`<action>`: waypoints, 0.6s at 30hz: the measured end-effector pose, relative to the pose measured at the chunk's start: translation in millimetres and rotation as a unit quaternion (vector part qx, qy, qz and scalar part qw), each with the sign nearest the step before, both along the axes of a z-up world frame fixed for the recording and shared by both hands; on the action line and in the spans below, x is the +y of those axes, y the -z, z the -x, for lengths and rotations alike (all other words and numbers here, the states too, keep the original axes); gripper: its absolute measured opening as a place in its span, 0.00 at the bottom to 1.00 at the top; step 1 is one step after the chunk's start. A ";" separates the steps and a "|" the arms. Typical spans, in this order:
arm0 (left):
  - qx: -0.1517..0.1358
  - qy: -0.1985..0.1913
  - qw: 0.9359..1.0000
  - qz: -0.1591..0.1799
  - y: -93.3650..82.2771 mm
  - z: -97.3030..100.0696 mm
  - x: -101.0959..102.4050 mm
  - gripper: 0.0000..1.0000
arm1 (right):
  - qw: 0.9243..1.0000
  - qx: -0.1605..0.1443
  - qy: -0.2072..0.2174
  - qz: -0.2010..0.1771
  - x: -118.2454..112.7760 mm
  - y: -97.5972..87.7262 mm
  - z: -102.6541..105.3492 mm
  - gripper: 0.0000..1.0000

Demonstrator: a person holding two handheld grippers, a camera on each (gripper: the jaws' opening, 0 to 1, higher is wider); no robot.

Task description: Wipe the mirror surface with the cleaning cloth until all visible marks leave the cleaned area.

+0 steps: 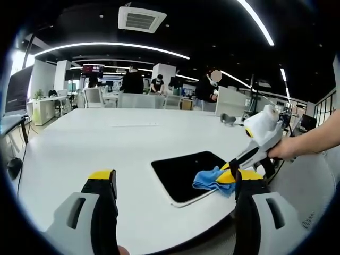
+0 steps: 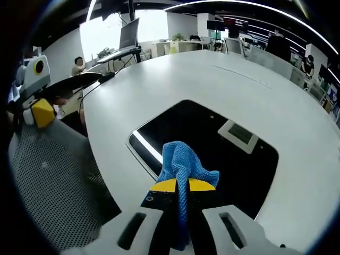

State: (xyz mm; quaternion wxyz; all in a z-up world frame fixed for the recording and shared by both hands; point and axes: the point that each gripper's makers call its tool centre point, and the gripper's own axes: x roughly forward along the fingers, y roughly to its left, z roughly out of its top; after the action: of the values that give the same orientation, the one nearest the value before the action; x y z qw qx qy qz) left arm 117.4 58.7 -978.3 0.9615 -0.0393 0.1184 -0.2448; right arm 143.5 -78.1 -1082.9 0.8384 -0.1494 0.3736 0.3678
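While I hold both tools over the one white table (image 1: 106, 154), I count a single mirror (image 2: 212, 154) and a single cloth (image 2: 183, 167) on it. The mirror is a flat, dark, glossy rectangle with rounded corners and a thin pale edge, lying flat near the table's curved rim; its surface reflects a ceiling vent and a strip light. The cloth is bright blue with a fine waffle-like weave, bunched into soft folds. My right gripper (image 2: 180, 186) has its yellow-tipped jaws clenched on that cloth, a strip of it running down between them, and the bunched end rests on the mirror's near edge. In the left gripper view the same cloth (image 1: 212, 180) sits at the mirror's (image 1: 186, 172) corner under the right gripper (image 1: 239, 170), with a hand (image 1: 284, 150) on its white handle. My left gripper (image 1: 172, 180) has its jaws spread wide apart, grasping nothing, above the bare table. One grey mesh chair back (image 2: 53, 180) stands beside the table. Several people stand at desks far behind.
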 end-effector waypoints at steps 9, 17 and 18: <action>0.000 0.001 1.000 0.001 0.2 -0.1 -0.3 0.90 | 1.000 0.001 -0.024 0.001 21.3 0.3 1.2 0.00; 0.001 0.001 1.000 0.001 0.4 0.0 0.0 0.90 | 0.999 -0.004 -0.048 -0.004 49.0 0.3 4.7 0.00; 0.002 0.001 1.000 0.001 0.5 -0.1 0.3 0.90 | 0.999 -0.004 -0.051 -0.005 53.5 0.3 5.1 0.00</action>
State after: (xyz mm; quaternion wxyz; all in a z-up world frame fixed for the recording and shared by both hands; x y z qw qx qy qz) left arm 117.5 59.0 -978.9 0.9610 -0.0401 0.1198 -0.2458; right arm 138.4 -24.5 -1083.1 0.8209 -0.1656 0.3598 0.4115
